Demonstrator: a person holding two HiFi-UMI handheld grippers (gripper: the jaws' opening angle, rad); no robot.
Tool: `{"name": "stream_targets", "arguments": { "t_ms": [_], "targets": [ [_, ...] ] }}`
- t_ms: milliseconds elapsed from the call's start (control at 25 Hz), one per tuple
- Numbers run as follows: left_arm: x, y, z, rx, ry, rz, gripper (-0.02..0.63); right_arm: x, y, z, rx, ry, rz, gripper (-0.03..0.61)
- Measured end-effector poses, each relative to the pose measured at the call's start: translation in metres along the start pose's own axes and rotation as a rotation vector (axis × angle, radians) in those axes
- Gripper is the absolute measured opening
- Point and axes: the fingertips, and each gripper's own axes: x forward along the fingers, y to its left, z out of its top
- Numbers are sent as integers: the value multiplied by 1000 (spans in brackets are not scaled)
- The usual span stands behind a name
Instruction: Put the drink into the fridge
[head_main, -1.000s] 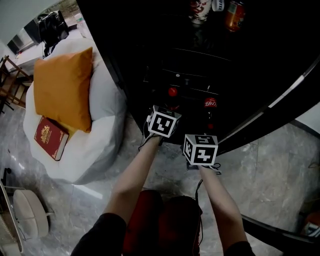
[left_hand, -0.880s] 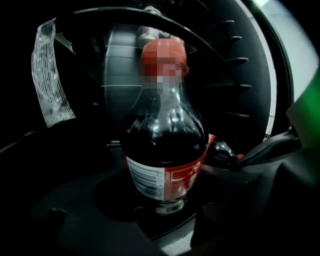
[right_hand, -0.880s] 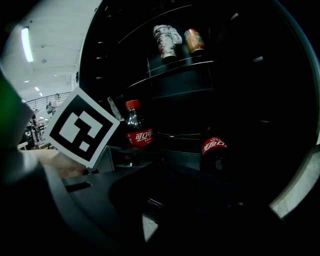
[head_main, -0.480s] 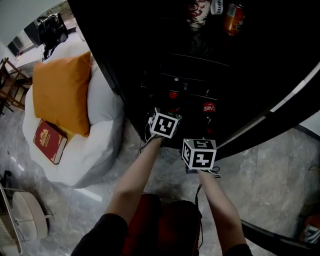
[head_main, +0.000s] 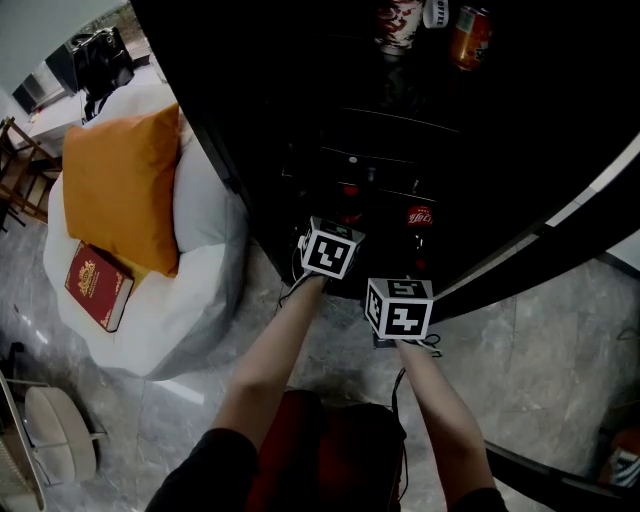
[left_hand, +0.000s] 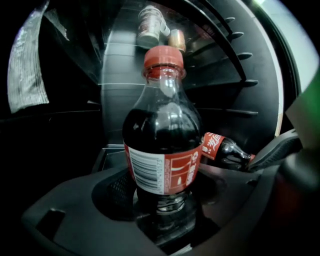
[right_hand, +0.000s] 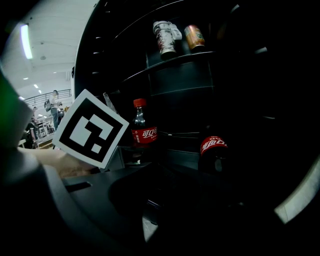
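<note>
Left forearm (head_main: 268, 350) and right forearm (head_main: 440, 400) reach forward and down into dark fridge (head_main: 520, 120): left gripper (left_hand: 162, 200) clamped on upright cola bottle (left_hand: 162, 125) inside, right gripper (right_hand: 170, 200) grip unreadable in the dark; marble floor (head_main: 560, 340), white beanbag (head_main: 200, 290) at left.

Right gripper (right_hand: 161, 201) fingers and the body of the cola bottle (right_hand: 214, 145) before them, lost in fridge (right_hand: 181, 61) darkness.

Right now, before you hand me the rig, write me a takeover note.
Left gripper: jaws shut on the upright cola bottle, held at the open fridge.
Right gripper: alongside, jaws too dark to read; a second cola bottle is just ahead of it.
Done: drink brought to the fridge.
To do: stand it on a shelf, release, withdraw.
</note>
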Motion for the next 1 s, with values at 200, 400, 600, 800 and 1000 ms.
{"name": "stream_targets", "arguments": {
  "t_ms": [200,400,600,800,1000],
  "targets": [
    [0,-1,2,10,-27,0,318,0,1,-3,-3,2,0,17],
    [3,-3,1,27,-39,18,346,0,2,-8,-2,9,-5,17],
    [-2,-2,2,11,-64,35,372,-3,0,-6,-4,0,-13,17],
    [-12,1,0,-9,-91,39,380,-8,0,-5,0,-14,-25,17],
    [-27,0,-1,-5,-114,30,380,-14,5,-2,0,-29,-27,17]
  ]
}}
